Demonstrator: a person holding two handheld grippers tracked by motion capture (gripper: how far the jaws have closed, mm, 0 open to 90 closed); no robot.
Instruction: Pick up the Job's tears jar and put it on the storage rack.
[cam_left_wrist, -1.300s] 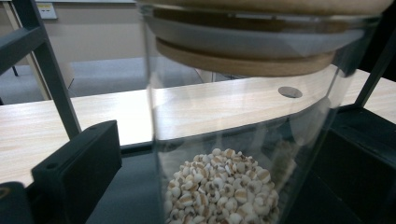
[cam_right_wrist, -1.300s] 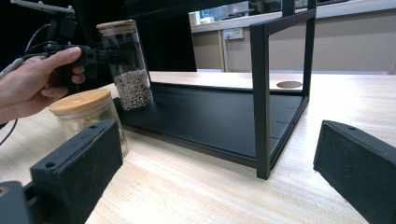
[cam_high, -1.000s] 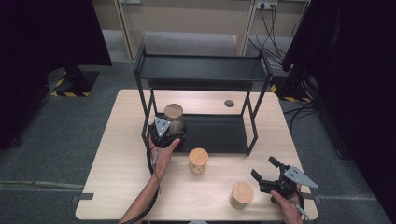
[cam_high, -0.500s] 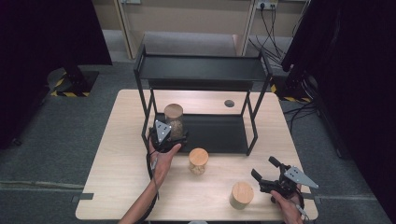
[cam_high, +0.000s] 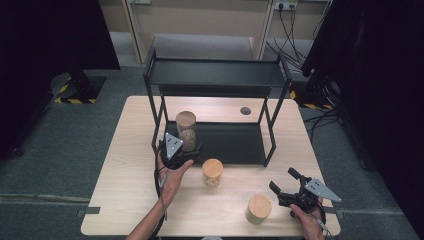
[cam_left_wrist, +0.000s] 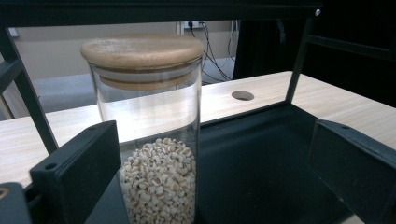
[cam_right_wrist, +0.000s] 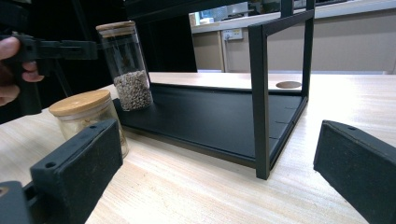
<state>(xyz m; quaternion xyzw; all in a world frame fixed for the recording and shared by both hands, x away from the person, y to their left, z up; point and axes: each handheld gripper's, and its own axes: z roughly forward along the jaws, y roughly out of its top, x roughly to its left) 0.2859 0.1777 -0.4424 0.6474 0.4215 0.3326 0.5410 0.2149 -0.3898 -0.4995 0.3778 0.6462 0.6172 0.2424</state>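
Tall glass jar (cam_left_wrist: 148, 135) with a wooden lid and a bottom layer of pale grains stands between the jaws of your left gripper (cam_high: 176, 156), upright on the black lower shelf (cam_high: 235, 142) of the metal rack, at that shelf's front left corner. The jaws are apart: in the left gripper view there is a wide gap on one side of the glass, and the other jaw sits right beside it; whether it touches cannot be told. Judging by that, the jar is set down and released, so this part of the work looks done.

Nearest to you, by the table's front edge toward its right corner, your right gripper (cam_high: 290, 187) hovers with its jaws spread wide and nothing between them. Just beside it to its left stands a squat jar with a flat wooden lid (cam_high: 259, 209), untouched. A little farther in, near the middle of the light wooden table (cam_high: 125, 145), a second short glass jar with a wooden lid (cam_high: 212, 172) stands just before the shelf's front edge.

Those two low jars are still off the rack, so, if they are to join the tall one, about two thirds of the job remains. The shelf is bare to the right of the tall jar, and the rack's top shelf (cam_high: 215, 74) holds nothing. A round cable hole (cam_high: 245, 110) lies near the table's far edge.
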